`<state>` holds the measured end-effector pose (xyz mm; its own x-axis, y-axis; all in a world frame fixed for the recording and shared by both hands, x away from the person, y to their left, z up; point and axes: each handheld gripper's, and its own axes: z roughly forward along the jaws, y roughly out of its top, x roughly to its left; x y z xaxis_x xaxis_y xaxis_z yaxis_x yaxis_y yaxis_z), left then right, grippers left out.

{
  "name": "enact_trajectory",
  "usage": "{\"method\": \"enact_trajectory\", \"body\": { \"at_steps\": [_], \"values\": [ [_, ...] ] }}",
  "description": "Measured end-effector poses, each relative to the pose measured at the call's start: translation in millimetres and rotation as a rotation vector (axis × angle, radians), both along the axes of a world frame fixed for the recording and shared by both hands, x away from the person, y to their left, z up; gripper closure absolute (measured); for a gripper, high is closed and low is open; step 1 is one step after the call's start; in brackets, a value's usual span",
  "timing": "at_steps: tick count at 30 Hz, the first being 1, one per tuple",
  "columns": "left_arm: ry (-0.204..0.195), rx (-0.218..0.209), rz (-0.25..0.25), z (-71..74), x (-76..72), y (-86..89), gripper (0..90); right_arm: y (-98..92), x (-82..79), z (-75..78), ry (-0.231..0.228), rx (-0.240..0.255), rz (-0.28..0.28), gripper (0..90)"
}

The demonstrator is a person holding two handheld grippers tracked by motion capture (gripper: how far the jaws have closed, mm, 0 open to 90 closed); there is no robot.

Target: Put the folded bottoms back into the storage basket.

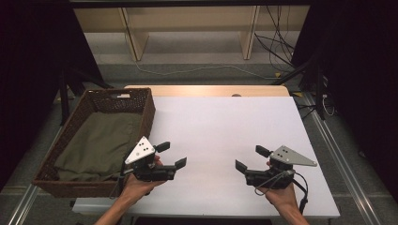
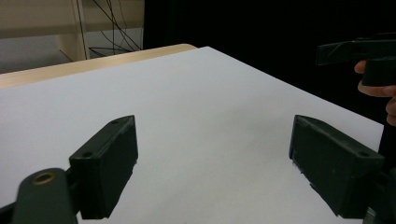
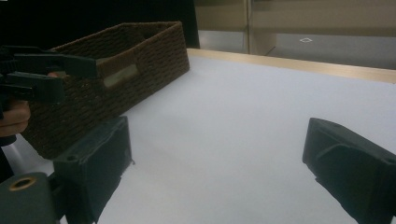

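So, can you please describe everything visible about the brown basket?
The basket is rectangular, woven from dark brown wicker-like material, with a cut-out handle in its end wall. It stands upright at the left edge of the white table, partly overhanging it. An olive-green cloth lies folded inside, covering the bottom. The left tool is just beside its near right corner; whether they touch cannot be told.

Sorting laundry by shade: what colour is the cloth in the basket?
Olive green cloth, best in the high view.
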<state>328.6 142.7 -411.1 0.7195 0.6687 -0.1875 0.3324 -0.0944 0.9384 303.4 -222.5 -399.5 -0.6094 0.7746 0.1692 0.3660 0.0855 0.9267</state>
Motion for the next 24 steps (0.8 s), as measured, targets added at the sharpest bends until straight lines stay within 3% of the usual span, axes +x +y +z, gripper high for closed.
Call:
{"method": "enact_trajectory", "body": {
  "at_steps": [24],
  "values": [
    [0.015,-0.031,-0.004,0.9,0.9,1.4,15.5,-2.4,0.5,2.8,-0.013,0.009,-0.012,9.0]
  ]
}}
